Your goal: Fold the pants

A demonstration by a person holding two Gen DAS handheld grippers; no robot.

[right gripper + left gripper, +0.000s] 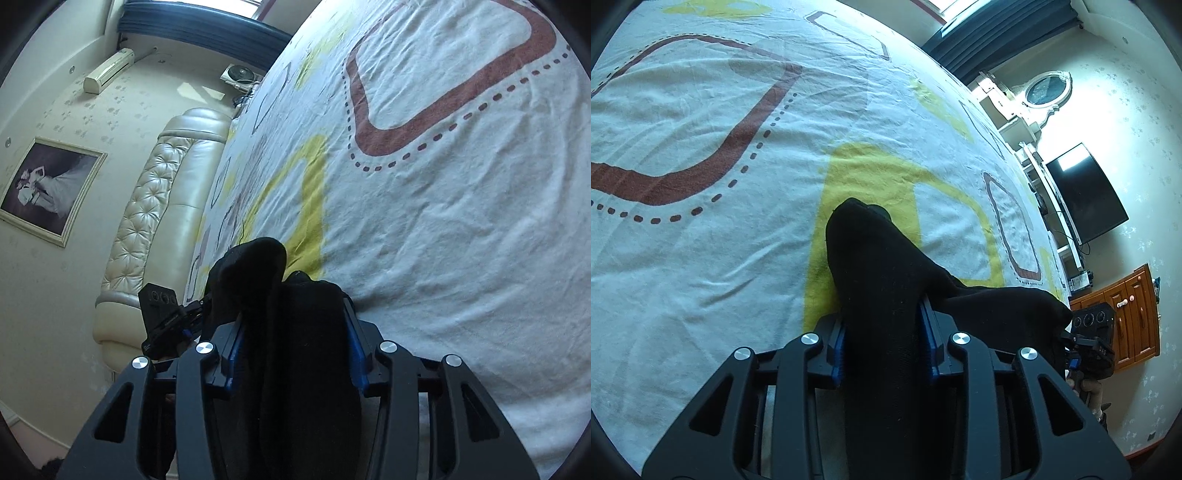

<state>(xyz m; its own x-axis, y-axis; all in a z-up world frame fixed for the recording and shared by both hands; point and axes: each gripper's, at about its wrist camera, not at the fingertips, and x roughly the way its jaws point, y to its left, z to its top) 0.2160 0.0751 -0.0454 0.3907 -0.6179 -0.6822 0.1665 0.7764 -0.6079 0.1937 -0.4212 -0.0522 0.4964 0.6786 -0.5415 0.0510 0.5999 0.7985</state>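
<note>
Pants (882, 280) are bunched black fabric in the lower middle of both views, over the patterned bedsheet (701, 240). Left gripper (886, 343) and right gripper (291, 332) are each clamped tight on a fold.

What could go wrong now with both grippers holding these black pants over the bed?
The black pants are bunched thick in the left gripper and the right gripper, so layers could slip out unevenly. The span between them sags, so it may land creased on the wrinkled bedsheet.
</note>
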